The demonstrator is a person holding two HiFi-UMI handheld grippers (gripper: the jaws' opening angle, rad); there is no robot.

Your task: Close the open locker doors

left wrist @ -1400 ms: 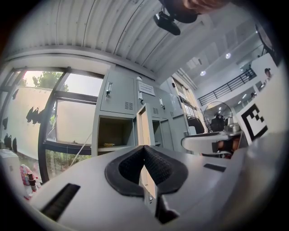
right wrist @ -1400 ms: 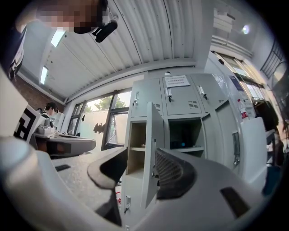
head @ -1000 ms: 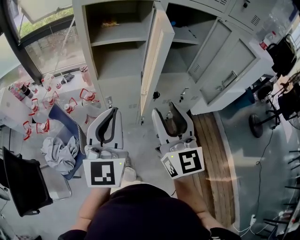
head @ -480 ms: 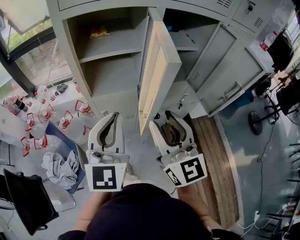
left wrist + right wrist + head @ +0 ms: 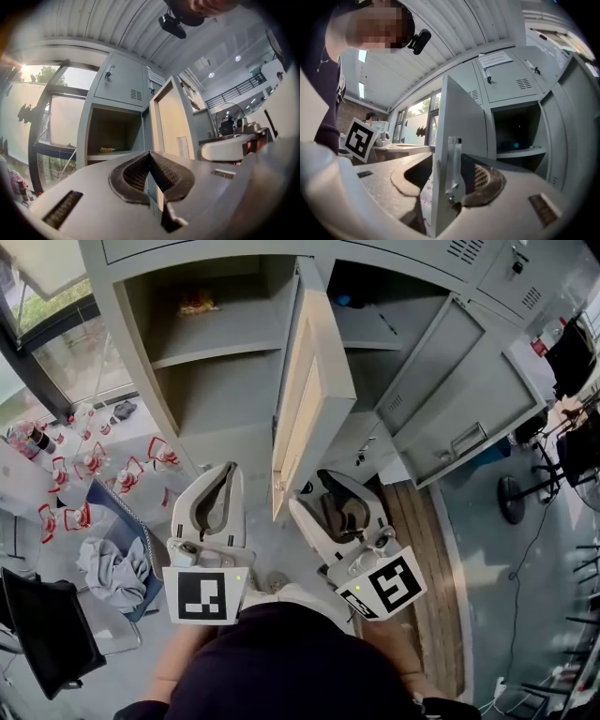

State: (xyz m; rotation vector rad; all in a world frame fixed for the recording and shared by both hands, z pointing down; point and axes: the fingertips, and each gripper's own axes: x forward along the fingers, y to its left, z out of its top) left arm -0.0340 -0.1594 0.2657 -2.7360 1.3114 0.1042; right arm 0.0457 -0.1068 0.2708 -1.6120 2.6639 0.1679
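Observation:
Two grey lockers stand open. The left locker's door swings out toward me, cream inner face showing, and a small packet lies on its shelf. The right locker's door hangs wide open to the right. My right gripper is open at the left door's lower corner. In the right gripper view this door's edge and its latch handle stand between the jaws of the right gripper. My left gripper is shut and empty in front of the left locker, its tips pressed together.
A chair with a grey cloth and several red-labelled bottles are at the left by the window. A wooden floor strip runs below the right locker. A black stand base and cables lie at the right.
I have come closer to the lockers. The right gripper has moved left to the left door's edge and its jaws have spread around it. The left gripper stays shut.

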